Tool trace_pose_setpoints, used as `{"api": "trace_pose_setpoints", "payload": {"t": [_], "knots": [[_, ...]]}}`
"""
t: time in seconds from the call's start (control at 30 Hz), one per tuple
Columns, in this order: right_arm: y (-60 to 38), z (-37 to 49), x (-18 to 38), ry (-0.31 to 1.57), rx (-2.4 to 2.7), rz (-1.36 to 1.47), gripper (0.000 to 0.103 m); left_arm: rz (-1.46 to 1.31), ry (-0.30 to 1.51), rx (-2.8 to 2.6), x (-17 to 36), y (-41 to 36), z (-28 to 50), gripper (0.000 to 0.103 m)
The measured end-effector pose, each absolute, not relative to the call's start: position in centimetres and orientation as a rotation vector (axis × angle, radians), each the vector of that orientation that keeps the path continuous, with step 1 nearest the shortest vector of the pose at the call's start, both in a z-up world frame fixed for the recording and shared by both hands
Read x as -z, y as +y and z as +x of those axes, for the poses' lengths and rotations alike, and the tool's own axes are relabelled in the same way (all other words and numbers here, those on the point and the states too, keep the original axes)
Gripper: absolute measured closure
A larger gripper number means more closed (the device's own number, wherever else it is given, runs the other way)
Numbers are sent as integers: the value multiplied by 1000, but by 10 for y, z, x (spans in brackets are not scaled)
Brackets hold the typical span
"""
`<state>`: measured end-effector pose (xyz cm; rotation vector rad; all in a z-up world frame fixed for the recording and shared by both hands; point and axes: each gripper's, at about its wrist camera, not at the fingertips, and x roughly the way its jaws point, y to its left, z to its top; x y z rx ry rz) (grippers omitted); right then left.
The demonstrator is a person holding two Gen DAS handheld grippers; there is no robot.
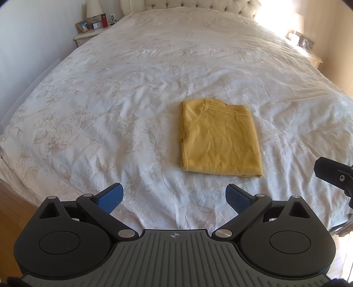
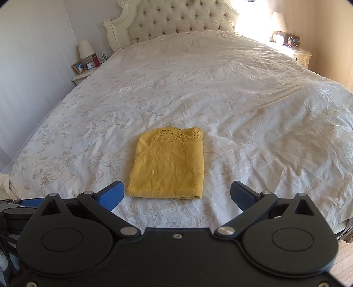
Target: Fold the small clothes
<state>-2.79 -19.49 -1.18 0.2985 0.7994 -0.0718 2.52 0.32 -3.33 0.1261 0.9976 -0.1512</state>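
**Yellow top folded, both tongs free**

From where I sat, the bed (image 2: 220, 92) filled almost everything in both wrist views — a wide white spread with a pale floral print, rumpled but bare apart from one item. Behind it stood the tufted headboard (image 2: 181, 19), and a nightstand (image 2: 81, 76) on one side carried a lamp, a picture frame, a small clock and a red bottle; a second nightstand sat on the opposite side in strong sunlight.

The yellow garment (image 2: 168, 164) lay near the foot of the bed, roughly centred, already reduced to a compact rectangle. Its openwork trim ran along the far edge, the near edge showed a rounded fold, and the layers sat fairly square with light creasing on top. I judged this piece essentially finished; at most it wanted a smoothing pass. I could see no other clothes waiting on the spread, so whether more remained was beyond what these views told me.

The left tongs (image 1: 174, 198) hung spread wide and empty, short of the garment and off to its left. The right tongs (image 2: 176, 195) were likewise released, holding nothing, their blue pads flanking the near edge of the garment without touching it.
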Motion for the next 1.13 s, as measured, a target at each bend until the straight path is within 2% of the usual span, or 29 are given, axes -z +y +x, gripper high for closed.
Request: {"api": "trace_pose_setpoints", "payload": {"t": [1.13], "knots": [[-197, -9, 33, 853, 75, 390, 1, 160, 1062, 179, 52, -16, 39, 2]]}}
